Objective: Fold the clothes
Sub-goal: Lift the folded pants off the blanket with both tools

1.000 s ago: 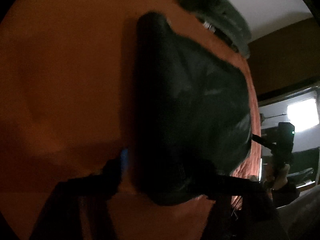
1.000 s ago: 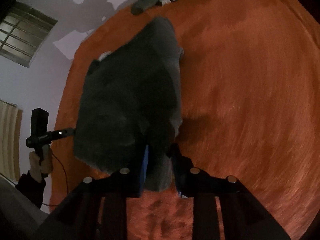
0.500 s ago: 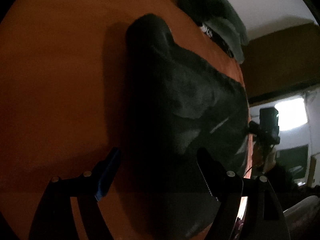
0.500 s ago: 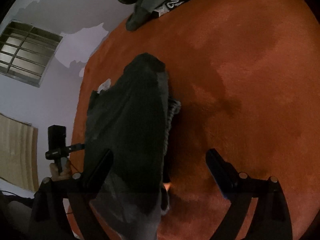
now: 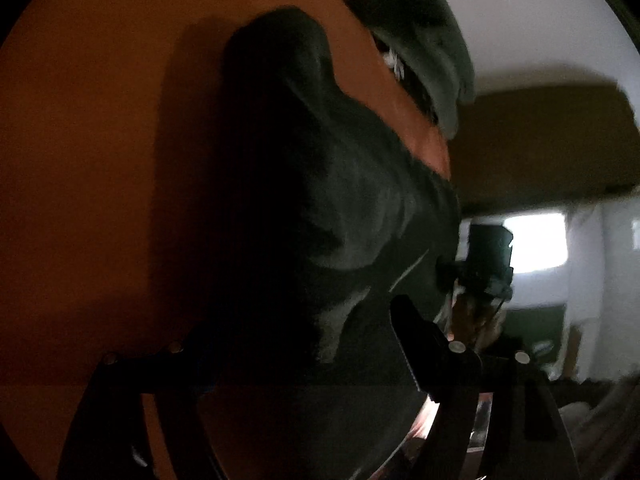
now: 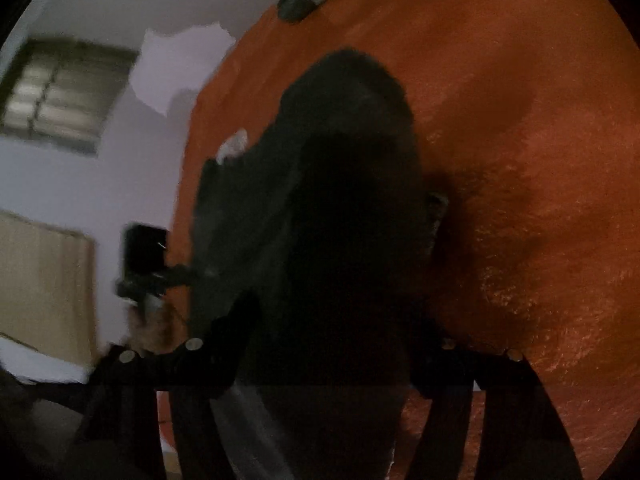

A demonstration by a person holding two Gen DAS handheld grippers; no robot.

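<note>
A: Where's the dark garment [image 5: 320, 208]?
B: Flat on the orange bed [image 6: 520, 120], below the grey clothes pile [image 5: 432, 40].
A: The tools?
B: Left tool [image 5: 296, 344] gapes over it. Right tool [image 6: 336, 340] has just narrowed, still clear, gripping nothing.

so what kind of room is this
Probably a bedroom at home: an orange blanket spread like a bed cover, a dark garment on it, more clothes piled beyond, a window.
</note>
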